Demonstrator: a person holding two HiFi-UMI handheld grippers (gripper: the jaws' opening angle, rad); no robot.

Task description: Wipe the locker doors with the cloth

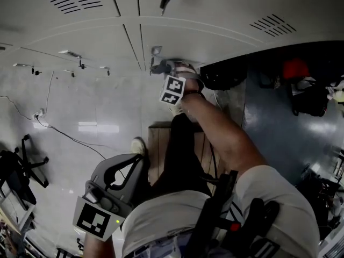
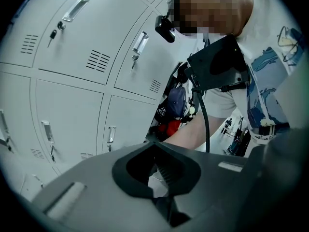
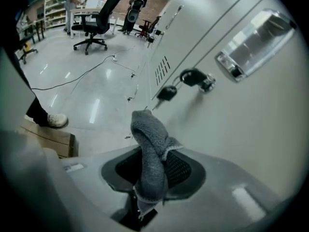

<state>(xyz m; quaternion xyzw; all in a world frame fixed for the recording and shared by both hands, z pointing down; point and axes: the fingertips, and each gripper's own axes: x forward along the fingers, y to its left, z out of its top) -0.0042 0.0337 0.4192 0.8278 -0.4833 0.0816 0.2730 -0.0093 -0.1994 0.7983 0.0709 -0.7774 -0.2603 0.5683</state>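
Observation:
A grey cloth (image 3: 149,149) hangs folded between the jaws of my right gripper (image 3: 150,180), which is shut on it. In the head view this right gripper (image 1: 163,67) is stretched out low against a grey locker door (image 1: 129,42), and the cloth (image 1: 171,64) touches the door near a small latch (image 1: 156,51). The door (image 3: 251,129) fills the right of the right gripper view, with its handle (image 3: 253,40) and a key (image 3: 193,77) in the lock. My left gripper (image 1: 134,165) hangs by the person's hip, away from the lockers. Its jaws (image 2: 161,178) are shut on nothing.
An open locker (image 1: 279,90) with dark and red things inside stands to the right. A wooden step (image 1: 156,144) lies under the person's feet. A cable (image 1: 70,138) runs over the shiny floor, and an office chair (image 1: 21,171) stands at left. More locker doors (image 2: 72,105) show beside the left gripper.

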